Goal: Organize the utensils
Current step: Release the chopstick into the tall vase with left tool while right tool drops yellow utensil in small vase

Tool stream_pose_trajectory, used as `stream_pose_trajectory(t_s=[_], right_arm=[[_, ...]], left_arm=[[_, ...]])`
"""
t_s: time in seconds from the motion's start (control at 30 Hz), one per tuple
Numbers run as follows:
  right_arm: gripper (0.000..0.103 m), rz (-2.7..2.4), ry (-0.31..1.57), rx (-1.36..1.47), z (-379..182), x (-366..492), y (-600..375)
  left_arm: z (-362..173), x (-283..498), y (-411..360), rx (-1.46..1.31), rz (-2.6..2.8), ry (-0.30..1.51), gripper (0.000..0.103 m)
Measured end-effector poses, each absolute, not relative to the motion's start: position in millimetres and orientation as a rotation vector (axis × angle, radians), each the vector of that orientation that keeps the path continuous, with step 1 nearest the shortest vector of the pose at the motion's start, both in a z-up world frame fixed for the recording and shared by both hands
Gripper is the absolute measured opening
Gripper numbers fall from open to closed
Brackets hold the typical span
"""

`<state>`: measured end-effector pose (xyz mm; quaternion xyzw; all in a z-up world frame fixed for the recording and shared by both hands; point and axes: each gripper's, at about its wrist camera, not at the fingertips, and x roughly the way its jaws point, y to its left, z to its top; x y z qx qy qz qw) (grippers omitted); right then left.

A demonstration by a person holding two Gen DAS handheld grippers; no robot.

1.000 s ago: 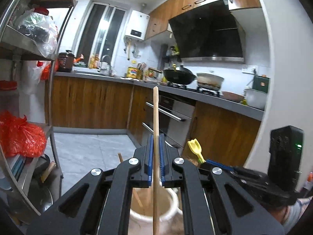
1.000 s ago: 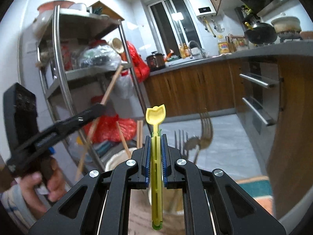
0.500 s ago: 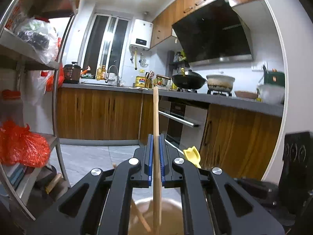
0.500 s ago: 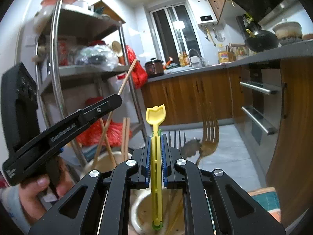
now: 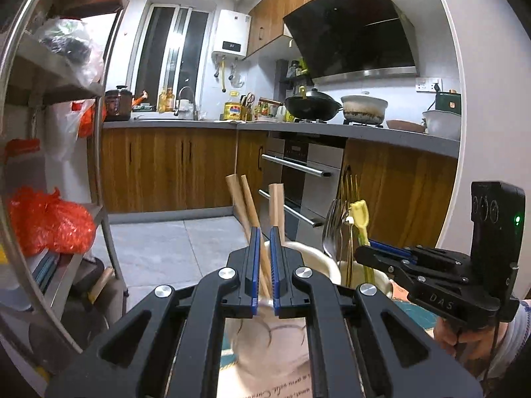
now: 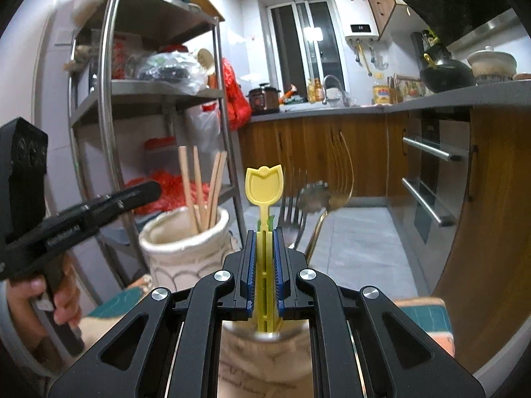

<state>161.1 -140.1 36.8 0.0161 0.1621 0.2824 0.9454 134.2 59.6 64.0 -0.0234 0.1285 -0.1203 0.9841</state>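
Observation:
Several wooden chopsticks stand in a cream ceramic jar. My left gripper hovers just short of that jar's rim. Its blue pads are close together with nothing pinched, and the chopsticks show through the slit beyond the tips. My right gripper is shut on a yellow tulip-shaped plastic utensil. The utensil's lower end dips into a second cream holder. A silver fork and a gold fork stand in that holder too.
A steel shelf rack with bags rises just left of the jars. Wooden cabinets and an oven line the back and right. A teal mat lies under the holders. A person's hands grip the handles.
Both grippers sank toward the holders. The tall chopstick that stood between the left pads no longer rises from them and now stands in the jar. The yellow utensil came down with the right gripper.

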Motion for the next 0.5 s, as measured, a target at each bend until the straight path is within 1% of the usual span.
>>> stream_pose_trajectory(t_s=[0.17, 0.2, 0.23, 0.27, 0.3, 0.37, 0.5], right_arm=[[0.011, 0.567, 0.401, 0.007, 30.4, 160.6, -136.8], [0.014, 0.563, 0.41, 0.005, 29.9, 159.9, -136.8], [0.021, 0.563, 0.418, 0.007, 29.6, 159.4, -137.1], [0.025, 0.56, 0.422, 0.009, 30.3, 157.6, -138.1], [0.027, 0.558, 0.42, 0.011, 31.3, 155.0, -139.9], [0.037, 0.549, 0.417, 0.021, 34.7, 148.6, -144.6], [0.041, 0.527, 0.418, 0.049, 40.4, 133.4, -157.6]], left_arm=[[65.6, 128.3, 58.7, -0.013, -0.228, 0.277, 0.006], [66.0, 126.4, 58.1, -0.007, -0.23, 0.281, 0.006], [66.2, 124.7, 56.9, 0.0, -0.23, 0.286, 0.006], [66.8, 122.9, 56.0, 0.006, -0.229, 0.29, 0.006], [67.2, 120.4, 54.9, 0.01, -0.229, 0.293, 0.006], [67.8, 114.2, 53.0, 0.021, -0.234, 0.303, 0.007], [65.2, 100.8, 51.1, 0.031, -0.246, 0.327, 0.009]])
